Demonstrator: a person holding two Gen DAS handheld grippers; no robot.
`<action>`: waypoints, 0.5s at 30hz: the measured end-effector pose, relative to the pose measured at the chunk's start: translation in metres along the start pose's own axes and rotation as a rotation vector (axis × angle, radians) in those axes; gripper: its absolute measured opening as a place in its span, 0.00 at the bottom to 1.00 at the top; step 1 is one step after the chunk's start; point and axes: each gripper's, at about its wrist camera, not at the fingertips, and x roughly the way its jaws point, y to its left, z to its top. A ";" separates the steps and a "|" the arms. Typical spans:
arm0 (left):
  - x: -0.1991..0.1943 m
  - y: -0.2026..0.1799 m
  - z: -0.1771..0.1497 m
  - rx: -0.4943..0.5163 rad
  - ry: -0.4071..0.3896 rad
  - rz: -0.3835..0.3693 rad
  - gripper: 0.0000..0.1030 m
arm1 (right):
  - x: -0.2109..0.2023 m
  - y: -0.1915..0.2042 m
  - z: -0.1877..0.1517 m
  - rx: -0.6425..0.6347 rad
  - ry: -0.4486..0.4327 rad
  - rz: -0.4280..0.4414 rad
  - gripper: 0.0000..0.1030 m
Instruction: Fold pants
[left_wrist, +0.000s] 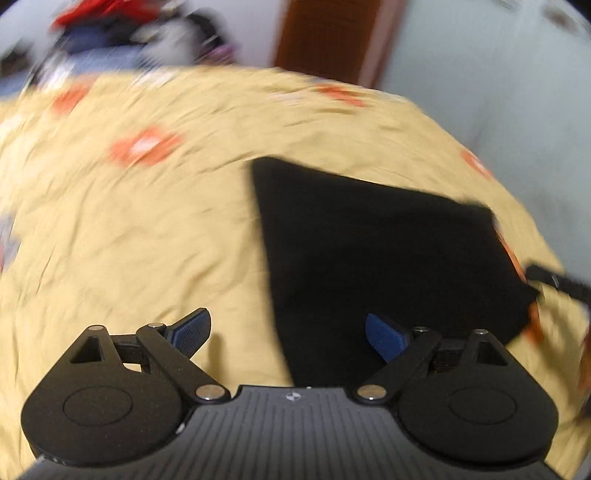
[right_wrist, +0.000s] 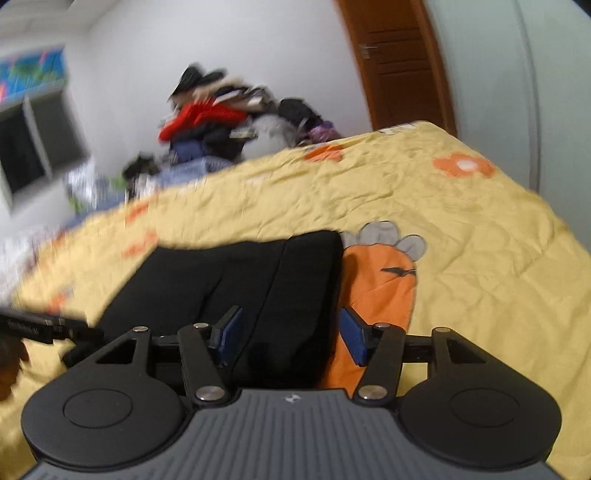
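Observation:
The black pants (left_wrist: 380, 243) lie folded into a flat, compact shape on the yellow bedspread (left_wrist: 129, 229). My left gripper (left_wrist: 290, 332) hovers over their near left edge, jaws wide open with nothing between the blue pads (left_wrist: 194, 328). From the right wrist view the pants (right_wrist: 229, 280) lie flat beside an orange carrot print (right_wrist: 376, 288). My right gripper (right_wrist: 291, 334) is open above their right edge, and the pads (right_wrist: 352, 334) are not pressing on the cloth. Each gripper shows at the edge of the other's view: the right gripper (left_wrist: 554, 282) and the left gripper (right_wrist: 37, 328).
A tall heap of mixed clothes (right_wrist: 221, 125) sits beyond the far side of the bed. A brown wooden door (right_wrist: 399, 66) stands behind, with a dark window (right_wrist: 33, 147) on the left wall. The bed's right edge (right_wrist: 535, 192) drops off toward a pale wall.

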 end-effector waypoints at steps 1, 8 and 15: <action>-0.001 0.008 0.002 -0.042 -0.004 -0.024 0.89 | 0.001 -0.008 0.002 0.048 0.002 0.009 0.55; -0.025 -0.006 0.001 0.012 -0.146 -0.068 0.88 | -0.004 0.035 0.003 -0.172 -0.073 -0.041 0.56; -0.005 -0.020 -0.001 -0.099 0.004 -0.459 0.90 | 0.025 0.074 -0.005 -0.267 0.028 -0.004 0.62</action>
